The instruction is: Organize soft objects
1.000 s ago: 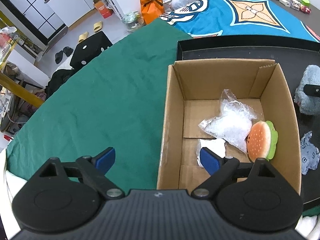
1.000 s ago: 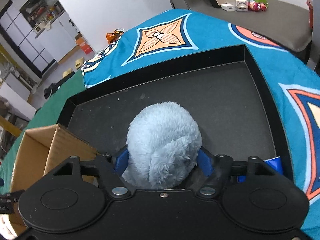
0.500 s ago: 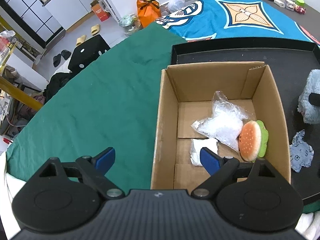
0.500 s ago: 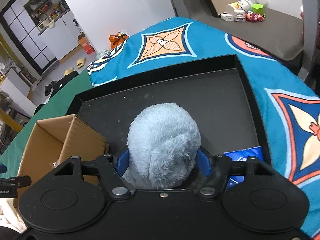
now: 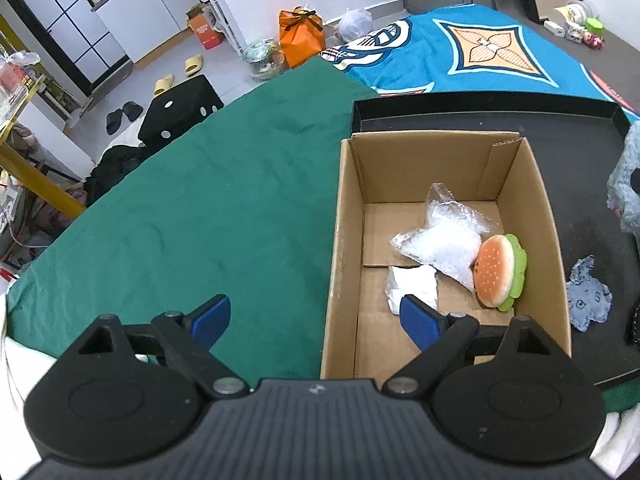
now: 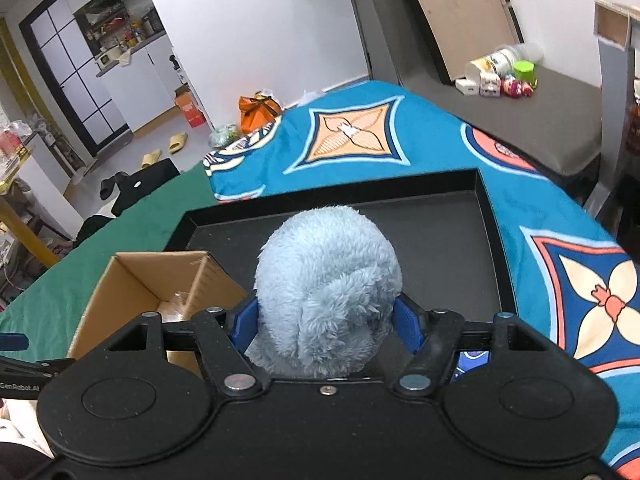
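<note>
Plush in the grip, box waiting below!

Right gripper (image 6: 325, 322) has its blue pads pressed into both sides of the fluffy blue plush (image 6: 326, 288), jaws about half spread around it, and it hangs above the black tray (image 6: 490, 240), just right of the cardboard box (image 6: 132, 280). Left gripper (image 5: 314, 314) hovers with its jaws spread wide and nothing between them, one finger over the green cloth (image 5: 200, 208), the other over the box's near left corner. Inside the box lie a burger plush (image 5: 498, 270) leaning against the right wall, a clear plastic bag (image 5: 444, 240) touching it, and a white wad (image 5: 412, 286) just beside. On the tray, right of the box, sits a small blue fabric scrap (image 5: 590, 292).
</note>
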`<state>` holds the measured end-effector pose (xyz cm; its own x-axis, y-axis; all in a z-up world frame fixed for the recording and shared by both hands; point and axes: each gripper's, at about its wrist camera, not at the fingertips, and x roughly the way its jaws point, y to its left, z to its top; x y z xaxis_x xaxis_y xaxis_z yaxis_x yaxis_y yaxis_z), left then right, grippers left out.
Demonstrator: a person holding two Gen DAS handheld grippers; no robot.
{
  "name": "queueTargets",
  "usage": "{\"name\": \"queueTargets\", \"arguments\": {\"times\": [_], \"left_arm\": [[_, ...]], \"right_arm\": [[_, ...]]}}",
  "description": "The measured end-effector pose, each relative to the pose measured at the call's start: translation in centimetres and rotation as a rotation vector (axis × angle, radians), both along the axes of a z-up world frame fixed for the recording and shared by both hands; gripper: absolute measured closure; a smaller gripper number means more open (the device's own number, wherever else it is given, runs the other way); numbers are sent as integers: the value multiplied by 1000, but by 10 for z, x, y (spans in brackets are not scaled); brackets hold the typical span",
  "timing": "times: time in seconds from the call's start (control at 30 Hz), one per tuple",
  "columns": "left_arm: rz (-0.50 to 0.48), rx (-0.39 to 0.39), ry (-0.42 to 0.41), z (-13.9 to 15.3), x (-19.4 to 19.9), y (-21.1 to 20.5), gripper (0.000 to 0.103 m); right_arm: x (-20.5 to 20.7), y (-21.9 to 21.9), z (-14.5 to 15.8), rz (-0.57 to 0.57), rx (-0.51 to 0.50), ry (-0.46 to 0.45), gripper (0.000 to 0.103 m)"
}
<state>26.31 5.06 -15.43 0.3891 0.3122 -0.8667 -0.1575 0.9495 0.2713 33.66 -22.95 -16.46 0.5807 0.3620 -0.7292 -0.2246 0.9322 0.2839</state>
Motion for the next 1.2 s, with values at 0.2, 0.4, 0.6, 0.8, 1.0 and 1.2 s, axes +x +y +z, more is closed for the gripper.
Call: {"name": "queueTargets", "arguments": {"times": [0.2,0.4,0.6,0.8,1.0,1.2], "left_arm": [[8,-19,-20,4,-5,5,12],[15,-40,-32,4,-9,11,12],[16,-63,-38,3,-12,16,12],[10,-91,-41,0,-14,19,12],[14,-107,-40,-3,-16,22,12],[10,-113,-39,-6,-14,23,12]], "right_arm": [[-6,7,14,16,4,-25,35],[-11,19,30,38,-6,-55,35],[-14,33,46,65,9,-82,35],[-18,49,53,111,40,-88,36],[-15,48,33,86,6,-37,30],[-15,41,7,62,-11,45,22]]}}
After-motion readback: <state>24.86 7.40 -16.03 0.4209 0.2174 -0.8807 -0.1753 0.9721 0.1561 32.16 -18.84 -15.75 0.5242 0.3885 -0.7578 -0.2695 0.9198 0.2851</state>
